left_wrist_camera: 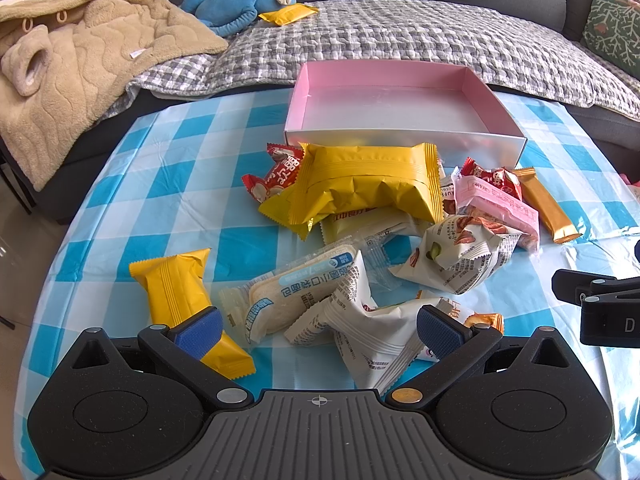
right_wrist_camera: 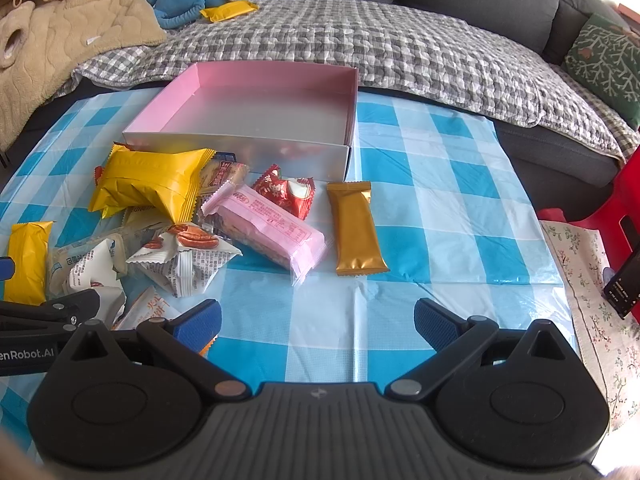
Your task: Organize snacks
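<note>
A pile of wrapped snacks lies on the blue checked tablecloth (left_wrist_camera: pixel 168 184) in front of an empty pink box (left_wrist_camera: pixel 400 100) (right_wrist_camera: pixel 260 104). The pile holds a large yellow pack (left_wrist_camera: pixel 364 184) (right_wrist_camera: pixel 148 184), a small yellow pack (left_wrist_camera: pixel 180 296), white nut packs (left_wrist_camera: pixel 456 256), a pink bar (right_wrist_camera: pixel 268 224) and a gold bar (right_wrist_camera: pixel 356 228). My left gripper (left_wrist_camera: pixel 318 330) is open over a crumpled white pack (left_wrist_camera: pixel 372 332). My right gripper (right_wrist_camera: pixel 318 320) is open and empty above bare cloth, right of the pile.
A grey sofa with a checked quilt (left_wrist_camera: pixel 400 36) stands behind the table. On it lie a beige fleece garment (left_wrist_camera: pixel 72 64), a blue plush toy (left_wrist_camera: pixel 236 4) and another yellow pack (left_wrist_camera: pixel 288 14). A red stool (right_wrist_camera: pixel 624 200) and a floral cloth (right_wrist_camera: pixel 592 304) are at the right.
</note>
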The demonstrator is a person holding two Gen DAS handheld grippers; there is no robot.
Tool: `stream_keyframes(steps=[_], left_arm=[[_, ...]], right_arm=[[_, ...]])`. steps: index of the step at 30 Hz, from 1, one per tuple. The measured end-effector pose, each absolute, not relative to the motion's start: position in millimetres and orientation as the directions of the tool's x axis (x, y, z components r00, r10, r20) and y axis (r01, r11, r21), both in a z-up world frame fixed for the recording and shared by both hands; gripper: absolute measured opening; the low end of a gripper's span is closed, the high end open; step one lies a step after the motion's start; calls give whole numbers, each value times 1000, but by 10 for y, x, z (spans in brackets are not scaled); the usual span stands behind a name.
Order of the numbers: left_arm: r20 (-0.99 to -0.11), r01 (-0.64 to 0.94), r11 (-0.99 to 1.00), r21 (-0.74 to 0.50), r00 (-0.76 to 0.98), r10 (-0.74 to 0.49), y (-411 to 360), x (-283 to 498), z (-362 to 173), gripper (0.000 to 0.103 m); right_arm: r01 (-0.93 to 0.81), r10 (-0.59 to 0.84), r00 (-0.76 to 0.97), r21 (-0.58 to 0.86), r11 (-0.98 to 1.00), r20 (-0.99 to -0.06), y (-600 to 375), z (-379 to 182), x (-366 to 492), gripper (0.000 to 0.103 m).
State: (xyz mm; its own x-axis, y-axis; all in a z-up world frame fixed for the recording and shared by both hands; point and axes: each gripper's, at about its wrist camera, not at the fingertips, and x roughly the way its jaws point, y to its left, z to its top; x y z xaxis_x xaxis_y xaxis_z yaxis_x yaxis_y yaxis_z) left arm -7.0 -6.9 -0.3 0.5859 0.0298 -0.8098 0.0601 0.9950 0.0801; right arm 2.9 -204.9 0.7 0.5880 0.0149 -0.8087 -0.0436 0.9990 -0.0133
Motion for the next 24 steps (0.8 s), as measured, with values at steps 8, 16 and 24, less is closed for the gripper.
stream_keyframes(steps=[8,16,24], left_arm=[[-802,63,992,105,596,47,-6,-59,1,103],[-804,103,991,83,594,6,64,58,40,103],[-803,224,968,110,594,-46,38,273,167,102]], right_arm=[[-42,-2,592,-33,999,-806,-2052,13,37,103],[-59,-7,575,-50,997,-818,-2104,5,109,103],[-138,52,533,-26,990,-845,-2132,72,273,102]])
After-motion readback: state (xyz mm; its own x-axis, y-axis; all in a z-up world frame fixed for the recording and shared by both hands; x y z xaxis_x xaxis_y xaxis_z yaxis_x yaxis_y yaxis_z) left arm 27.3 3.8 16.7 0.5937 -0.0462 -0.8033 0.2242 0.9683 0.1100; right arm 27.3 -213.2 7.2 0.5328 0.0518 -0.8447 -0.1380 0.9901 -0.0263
